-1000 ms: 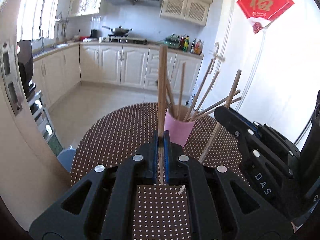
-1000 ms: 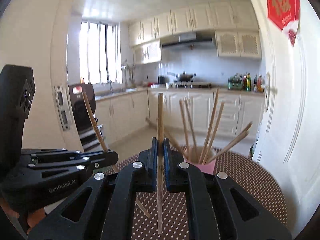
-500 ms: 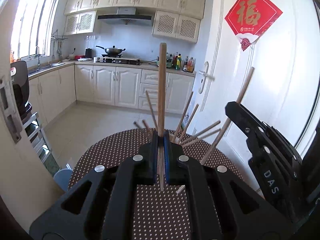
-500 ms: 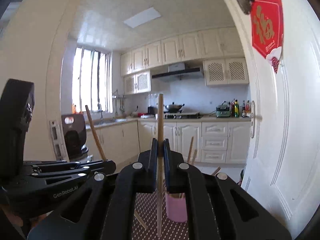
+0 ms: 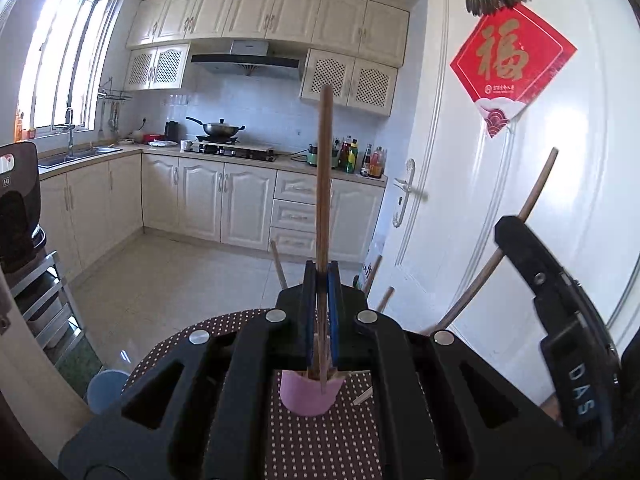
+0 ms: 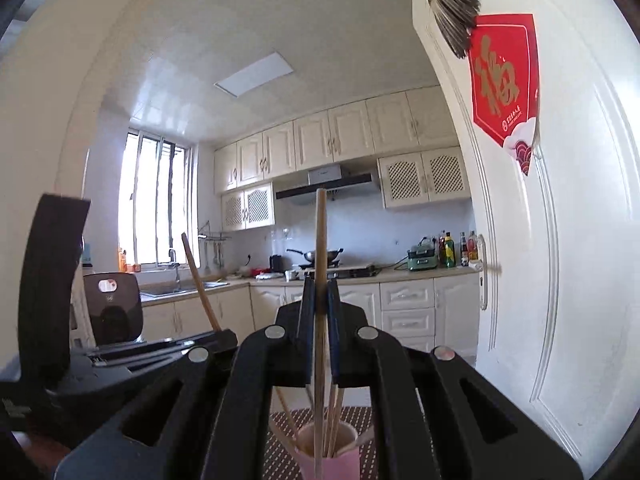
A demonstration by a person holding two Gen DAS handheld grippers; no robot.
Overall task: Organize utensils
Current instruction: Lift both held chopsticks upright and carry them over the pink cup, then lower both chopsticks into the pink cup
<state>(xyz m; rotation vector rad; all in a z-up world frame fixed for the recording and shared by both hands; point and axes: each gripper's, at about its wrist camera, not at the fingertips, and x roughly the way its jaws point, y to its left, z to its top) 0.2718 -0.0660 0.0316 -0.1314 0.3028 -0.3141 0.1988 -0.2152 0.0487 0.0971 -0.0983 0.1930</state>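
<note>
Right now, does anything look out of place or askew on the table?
Little stands out. One stray chopstick lies on the dotted tablecloth beside the pink cup, not in it. Each gripper, left gripper and right gripper, clamps one chopstick upright above the cup.

You have two tongs in play, the left tongs [image 5: 322,312] and the right tongs [image 6: 320,328], and each grips one wooden chopstick: the left one [image 5: 323,184], the right one [image 6: 319,280]. One pink cup [image 6: 326,460] stands on the one dotted counter [image 5: 324,440]. Inside the cup you can count about five more chopsticks [image 6: 334,416], though the tongs hide part of the bundle, so the exact number cannot be told. One red paper sign [image 5: 512,66] hangs on the one white door [image 5: 560,200].
</note>
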